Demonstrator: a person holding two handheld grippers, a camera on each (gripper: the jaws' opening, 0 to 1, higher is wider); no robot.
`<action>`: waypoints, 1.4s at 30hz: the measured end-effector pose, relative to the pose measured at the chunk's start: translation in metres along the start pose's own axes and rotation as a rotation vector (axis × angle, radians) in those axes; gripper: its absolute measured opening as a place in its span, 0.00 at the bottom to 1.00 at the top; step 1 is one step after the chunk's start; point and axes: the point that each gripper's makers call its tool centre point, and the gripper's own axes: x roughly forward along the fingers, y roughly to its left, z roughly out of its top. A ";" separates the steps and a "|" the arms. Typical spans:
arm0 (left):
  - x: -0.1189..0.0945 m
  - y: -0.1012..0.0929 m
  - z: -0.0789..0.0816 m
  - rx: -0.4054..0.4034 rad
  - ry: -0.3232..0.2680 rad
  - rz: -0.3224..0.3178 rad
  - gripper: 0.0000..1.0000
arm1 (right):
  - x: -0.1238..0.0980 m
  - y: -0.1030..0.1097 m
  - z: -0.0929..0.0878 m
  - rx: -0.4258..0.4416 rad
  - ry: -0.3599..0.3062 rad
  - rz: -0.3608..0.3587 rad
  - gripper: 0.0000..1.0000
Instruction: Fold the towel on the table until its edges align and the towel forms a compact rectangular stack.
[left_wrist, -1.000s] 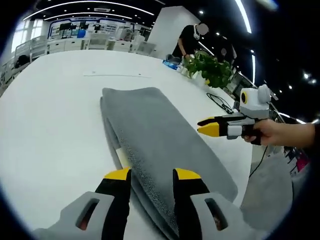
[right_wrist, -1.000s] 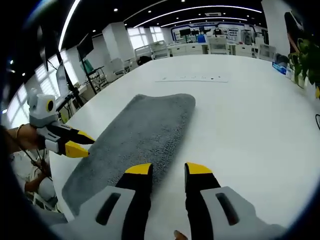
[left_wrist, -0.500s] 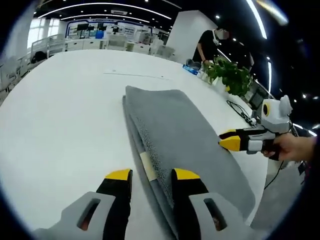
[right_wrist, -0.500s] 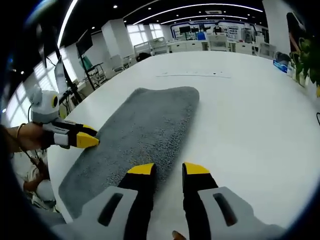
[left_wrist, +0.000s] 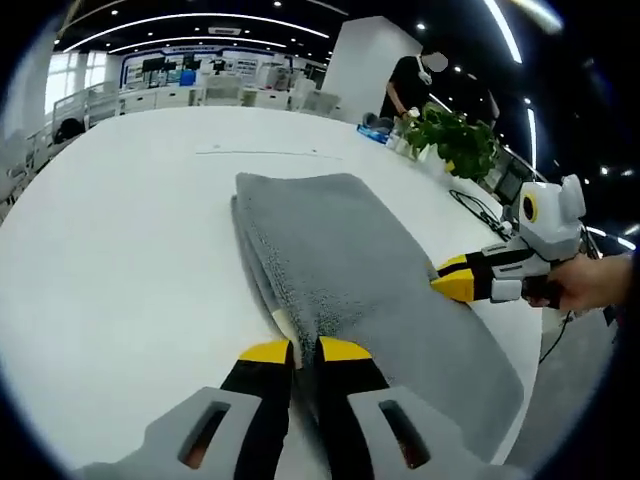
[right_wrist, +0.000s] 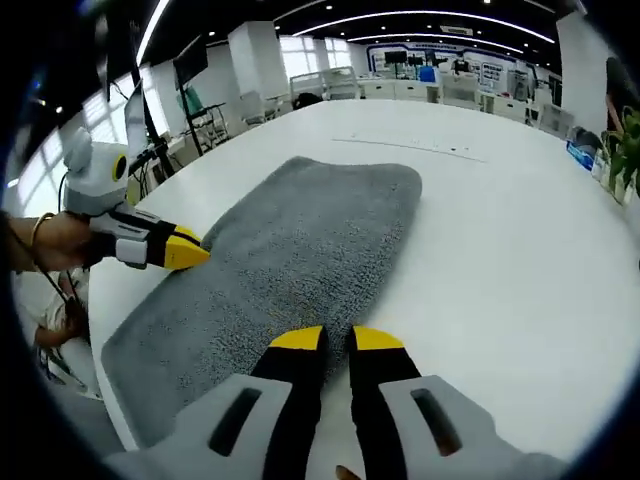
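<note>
Left gripper view: tongs (left_wrist: 305, 350) now narrower

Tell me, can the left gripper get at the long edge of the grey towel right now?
Probably yes: the left gripper is already at the towel edge, jaws nearly closed on it, with bare table beside.

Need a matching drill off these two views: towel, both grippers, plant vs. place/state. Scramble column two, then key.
Column 1:
1. grey towel
2. left hand-held gripper
3. right hand-held gripper
4. potted plant

Column 2:
A. jaws closed on the towel's long folded edge
B. at the table's far edge
C. folded lengthwise on the white table
D. jaws almost together at the towel's opposite long edge

Pairs: 1-C, 2-A, 3-D, 4-B
</note>
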 end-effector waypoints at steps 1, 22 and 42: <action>0.000 -0.002 0.000 0.024 0.008 0.002 0.08 | 0.000 0.000 0.000 -0.007 0.000 -0.002 0.07; 0.006 -0.065 -0.013 0.287 0.123 -0.068 0.07 | -0.038 -0.026 -0.027 -0.276 0.068 -0.042 0.06; 0.025 -0.135 -0.016 0.332 0.151 -0.124 0.07 | -0.083 -0.074 -0.061 -0.195 0.073 -0.087 0.06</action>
